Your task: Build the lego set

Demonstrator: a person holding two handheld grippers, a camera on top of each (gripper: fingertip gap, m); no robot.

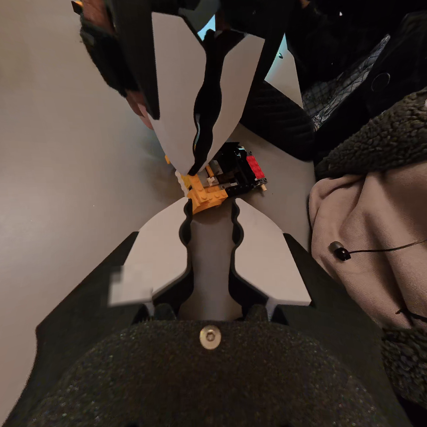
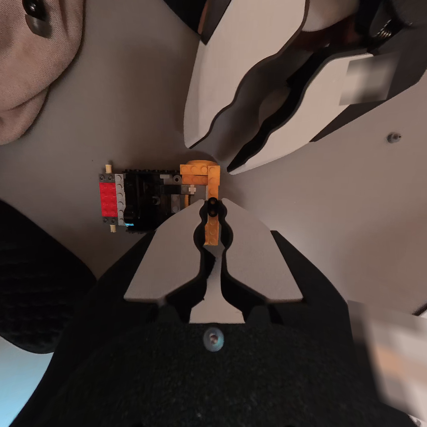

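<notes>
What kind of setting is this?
Probably an indoor desk or workbench: a plain grey tabletop, a partly built black, orange and red lego model on it, and a seated person's beige hoodie close by.

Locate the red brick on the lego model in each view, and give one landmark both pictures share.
Left wrist view: the red brick sits right of centre, on the far right end of the model, beyond the left tongs.
Right wrist view: the red brick sits left of centre, on the model's far left end.
Shared landmark: the orange L-shaped bricks at the model's opposite end.
</notes>
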